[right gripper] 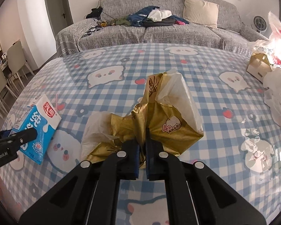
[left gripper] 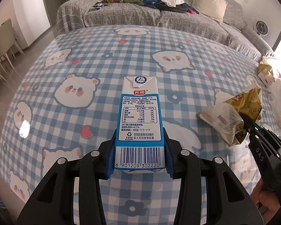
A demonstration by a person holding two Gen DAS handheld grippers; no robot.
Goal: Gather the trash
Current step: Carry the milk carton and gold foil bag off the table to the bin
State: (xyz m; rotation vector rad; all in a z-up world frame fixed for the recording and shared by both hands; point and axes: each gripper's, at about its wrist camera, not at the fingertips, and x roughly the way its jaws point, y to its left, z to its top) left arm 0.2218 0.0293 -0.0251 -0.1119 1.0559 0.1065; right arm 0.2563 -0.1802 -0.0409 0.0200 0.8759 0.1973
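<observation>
My left gripper [left gripper: 139, 133] is shut on a blue and white milk carton [left gripper: 139, 120], held above the checked tablecloth [left gripper: 103, 60]. The carton also shows at the left of the right wrist view [right gripper: 40, 123], with the left gripper's finger across it. My right gripper [right gripper: 142, 133] is shut on a crumpled gold and clear plastic wrapper [right gripper: 159, 120]. In the left wrist view the wrapper [left gripper: 234, 112] hangs at the right, pinched by the right gripper [left gripper: 244, 120].
A white plastic bag [right gripper: 277, 101] with a small gold and white box [right gripper: 258, 67] lies at the table's right edge. A crumpled clear wrapper [right gripper: 256, 148] lies near it. A grey sofa [right gripper: 159, 30] with clothes stands behind the table. Chairs [right gripper: 15, 63] stand at the left.
</observation>
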